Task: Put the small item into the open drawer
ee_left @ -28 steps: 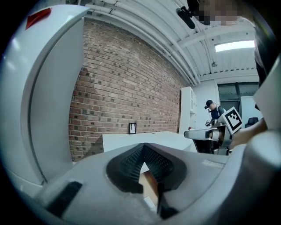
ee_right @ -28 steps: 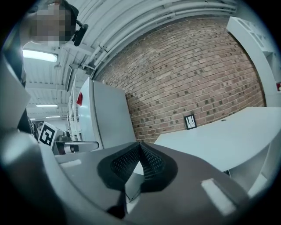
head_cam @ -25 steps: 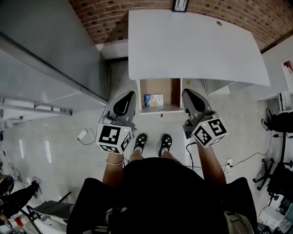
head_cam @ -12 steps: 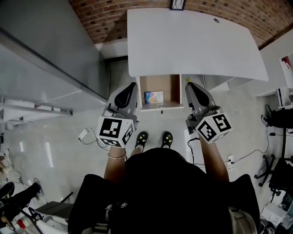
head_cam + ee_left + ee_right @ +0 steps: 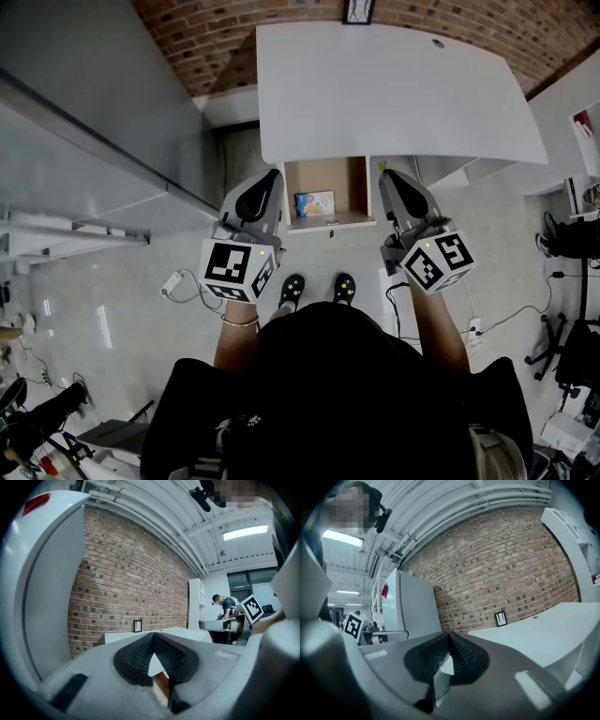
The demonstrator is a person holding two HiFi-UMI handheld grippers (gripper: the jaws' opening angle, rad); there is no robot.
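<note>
Holding clear | left gripper (image 5: 271, 178) and right gripper (image 5: 386, 177) are both closed on nothing, held level either side of the open drawer (image 5: 361, 190) | small item (image 5: 314, 203) is seen lying inside it | placing is judged done, so nothing is gripped.

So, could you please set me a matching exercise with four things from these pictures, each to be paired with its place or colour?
Things:
1. desk top
2. small item
3. shoes
4. wall

Place or colour:
A. red-brown brick
B. plain white
C. inside the open drawer
D. black with light spots

Pairs: 1-B, 2-C, 3-D, 4-A
</note>
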